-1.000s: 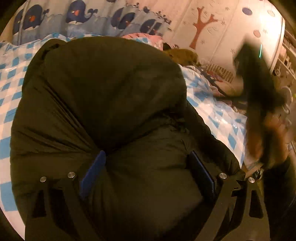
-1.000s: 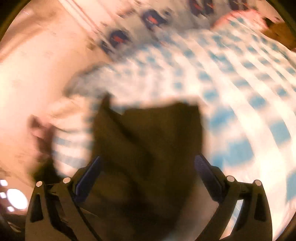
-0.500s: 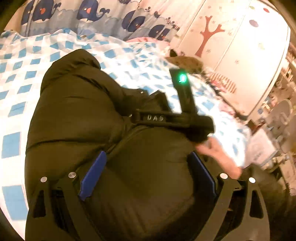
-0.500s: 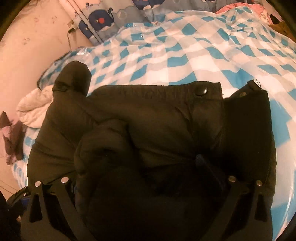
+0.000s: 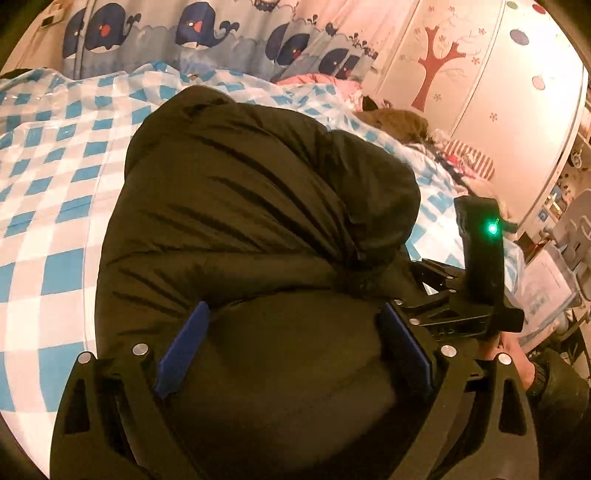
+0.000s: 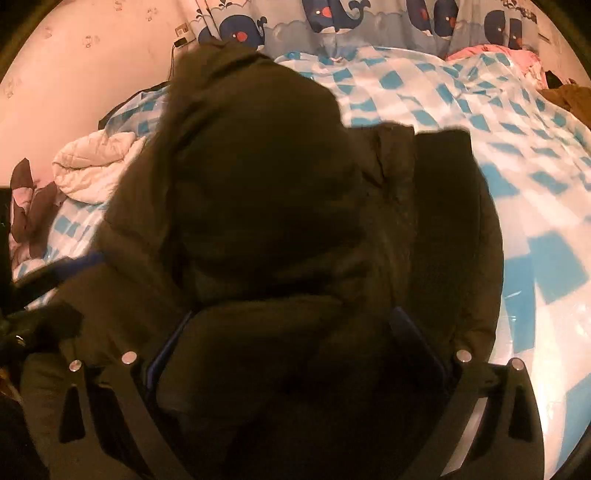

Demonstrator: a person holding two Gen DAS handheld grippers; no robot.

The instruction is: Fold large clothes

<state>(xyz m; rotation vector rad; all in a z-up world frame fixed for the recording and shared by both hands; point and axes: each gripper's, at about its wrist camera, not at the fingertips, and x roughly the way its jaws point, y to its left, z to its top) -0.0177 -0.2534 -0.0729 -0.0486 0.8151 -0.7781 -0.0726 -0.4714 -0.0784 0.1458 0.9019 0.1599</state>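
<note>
A dark, puffy jacket [image 5: 258, 221] lies bunched in a thick roll on the blue-and-white checked bed cover [image 5: 55, 206]. My left gripper [image 5: 295, 343] is open, its blue pads wide apart and pressed down on the near bulge of the jacket. The right tool's black body with a green light [image 5: 484, 251] sits at the jacket's right end, a hand [image 5: 513, 350] below it. In the right wrist view the jacket [image 6: 258, 184] fills the middle and rises high. My right gripper [image 6: 291, 347] is open around a fold of it. The left tool [image 6: 55, 273] blurs in at the left edge.
A whale-print curtain [image 5: 192, 33] hangs behind the bed. A white quilt [image 6: 92, 166] is heaped at the bed's left side. Pink clothes [image 5: 317, 79] and a brown garment [image 5: 395, 122] lie at the far right, near a wardrobe with a tree decal [image 5: 436, 55].
The right tool swung from above the jacket's middle down to its right end. The jacket's upper part is now rolled into a higher, tighter bulge.
</note>
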